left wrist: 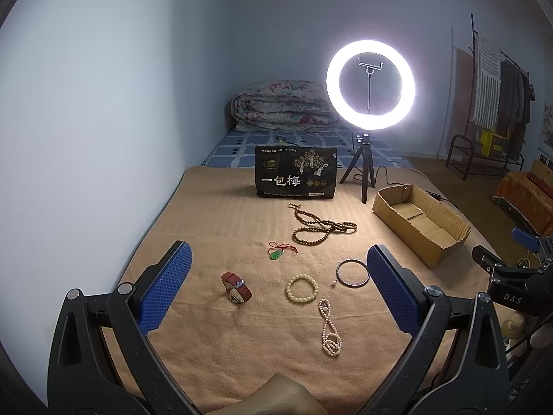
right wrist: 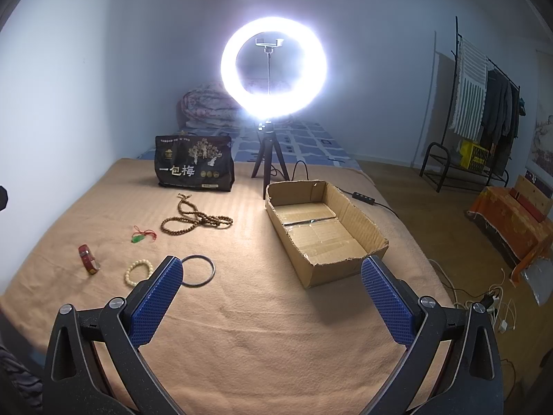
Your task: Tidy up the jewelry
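Both grippers hang spread and empty over the tan blanket-covered bed (left wrist: 214, 214): left gripper (left wrist: 278, 283), right gripper (right wrist: 271, 299). The right gripper's near finger (right wrist: 157, 301) hides part of the cream bead bracelet (right wrist: 138, 271) and the thin dark metal bangle (right wrist: 198, 271). An open brown cardboard box (right wrist: 345, 214) sits near the bed's right edge, bare blanket before it. Glare from the lit ring lamp (right wrist: 274, 69) washes out the far wall.

Ahead of the left gripper (left wrist: 278, 269) lie a watch (left wrist: 236, 287), bead bracelet (left wrist: 301, 288) and bangle (left wrist: 352, 273) on the bed (left wrist: 214, 214). The cardboard box (left wrist: 421, 223) sits to its right, the snack bag (left wrist: 296, 172) farther ahead.
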The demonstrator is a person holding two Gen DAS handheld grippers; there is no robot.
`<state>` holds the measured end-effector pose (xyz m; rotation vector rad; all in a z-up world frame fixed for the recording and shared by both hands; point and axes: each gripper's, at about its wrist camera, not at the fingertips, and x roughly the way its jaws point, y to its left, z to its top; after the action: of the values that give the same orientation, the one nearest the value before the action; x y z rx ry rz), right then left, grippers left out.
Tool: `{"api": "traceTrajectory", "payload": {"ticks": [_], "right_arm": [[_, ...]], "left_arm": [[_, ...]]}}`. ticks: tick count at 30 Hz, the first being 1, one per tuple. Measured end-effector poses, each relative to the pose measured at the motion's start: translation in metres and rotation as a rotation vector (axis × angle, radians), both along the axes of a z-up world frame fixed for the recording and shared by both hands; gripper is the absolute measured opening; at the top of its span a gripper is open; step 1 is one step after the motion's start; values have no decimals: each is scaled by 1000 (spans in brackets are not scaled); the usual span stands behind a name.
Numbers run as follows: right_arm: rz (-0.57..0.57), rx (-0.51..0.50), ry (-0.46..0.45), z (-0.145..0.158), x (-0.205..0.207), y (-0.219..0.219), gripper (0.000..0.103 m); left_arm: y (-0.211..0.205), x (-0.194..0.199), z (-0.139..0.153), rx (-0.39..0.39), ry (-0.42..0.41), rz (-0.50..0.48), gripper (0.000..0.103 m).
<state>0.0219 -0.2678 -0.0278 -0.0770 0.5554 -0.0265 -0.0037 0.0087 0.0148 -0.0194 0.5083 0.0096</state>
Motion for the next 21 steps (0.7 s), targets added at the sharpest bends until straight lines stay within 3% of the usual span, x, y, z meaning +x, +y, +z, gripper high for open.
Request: {"api": "traceTrajectory", "payload": {"ticks": [21], "right_arm": [[0,0,0,0,0,0,102]], "left_arm": [[0,0,-1,0,-2,0,103]]}}
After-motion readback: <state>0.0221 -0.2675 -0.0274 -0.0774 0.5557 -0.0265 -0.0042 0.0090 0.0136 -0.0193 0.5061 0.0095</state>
